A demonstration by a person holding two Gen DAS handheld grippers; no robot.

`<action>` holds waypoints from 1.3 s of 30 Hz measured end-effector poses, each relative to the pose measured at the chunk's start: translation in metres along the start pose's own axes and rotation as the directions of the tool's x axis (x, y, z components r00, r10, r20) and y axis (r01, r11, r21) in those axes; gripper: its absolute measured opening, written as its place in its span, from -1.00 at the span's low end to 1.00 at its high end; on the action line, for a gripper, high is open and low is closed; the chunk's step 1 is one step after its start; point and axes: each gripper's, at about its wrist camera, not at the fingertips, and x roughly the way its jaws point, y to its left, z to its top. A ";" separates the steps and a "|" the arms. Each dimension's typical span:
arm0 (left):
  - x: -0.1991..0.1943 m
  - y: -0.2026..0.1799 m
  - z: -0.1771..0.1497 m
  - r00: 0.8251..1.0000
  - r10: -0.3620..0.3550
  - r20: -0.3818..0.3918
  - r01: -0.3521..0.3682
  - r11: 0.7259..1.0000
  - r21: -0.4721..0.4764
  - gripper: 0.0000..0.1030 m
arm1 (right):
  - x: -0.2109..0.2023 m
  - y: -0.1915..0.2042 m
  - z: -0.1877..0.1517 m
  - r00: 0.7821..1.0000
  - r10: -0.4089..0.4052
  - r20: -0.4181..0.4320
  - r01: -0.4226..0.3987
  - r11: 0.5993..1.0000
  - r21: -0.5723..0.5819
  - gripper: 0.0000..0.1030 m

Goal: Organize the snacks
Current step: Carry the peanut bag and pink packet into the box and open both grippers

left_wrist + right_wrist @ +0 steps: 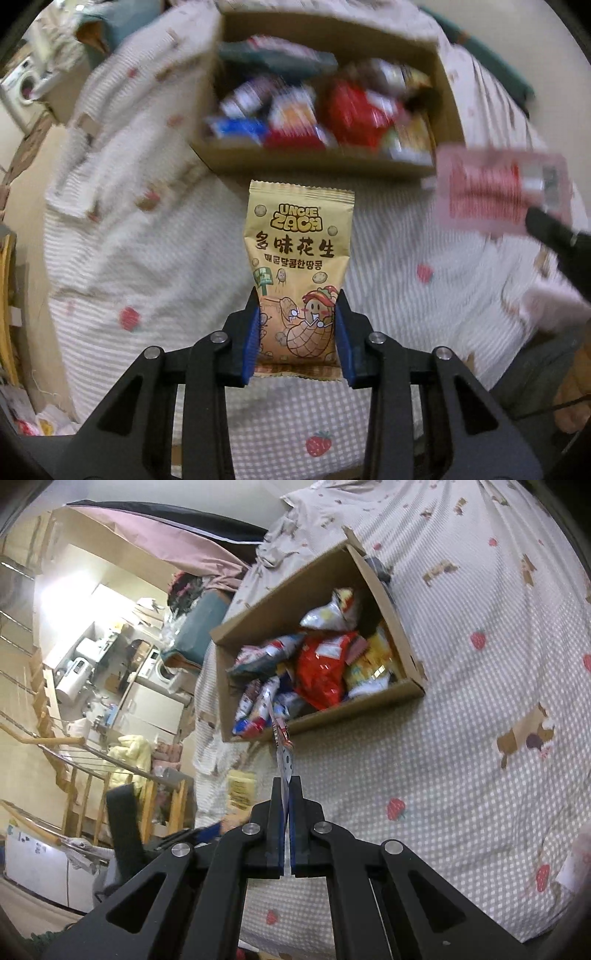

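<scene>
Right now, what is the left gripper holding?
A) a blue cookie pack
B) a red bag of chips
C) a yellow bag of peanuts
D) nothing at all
C: the left gripper has its blue-padded jaws shut on the lower part of the yellow Uncle Zach peanut packet, held above the strawberry-print bedspread in front of the cardboard box of snacks.

Bed (461,738): checked cover with strawberry print | Wooden stair railing (48,740): left of bed | Washing machine (162,670) and white cabinets (155,705): far left | Pink curtain (177,535): above | Light: bright glare on wall
</scene>
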 end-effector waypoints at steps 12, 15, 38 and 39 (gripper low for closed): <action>-0.022 0.016 0.103 0.990 0.031 0.137 -0.026 0.999 -0.039 -0.39 | 0.024 0.002 0.063 1.000 0.001 0.028 -0.002 1.000 0.011 -0.98; -0.016 0.005 0.130 0.989 0.024 0.147 -0.022 1.000 -0.019 -0.39 | 0.039 -0.005 0.077 1.000 -0.008 -0.003 0.008 1.000 0.009 -0.98; 0.053 -0.034 0.186 0.995 0.039 0.091 -0.042 0.999 0.031 -0.35 | 0.132 -0.018 0.099 0.970 -0.033 -0.241 0.039 0.999 0.021 -0.94; 0.053 -0.033 0.186 0.995 0.043 0.090 -0.046 0.998 0.031 -0.35 | 0.132 -0.016 0.099 0.971 -0.041 -0.237 0.046 0.999 0.016 -0.91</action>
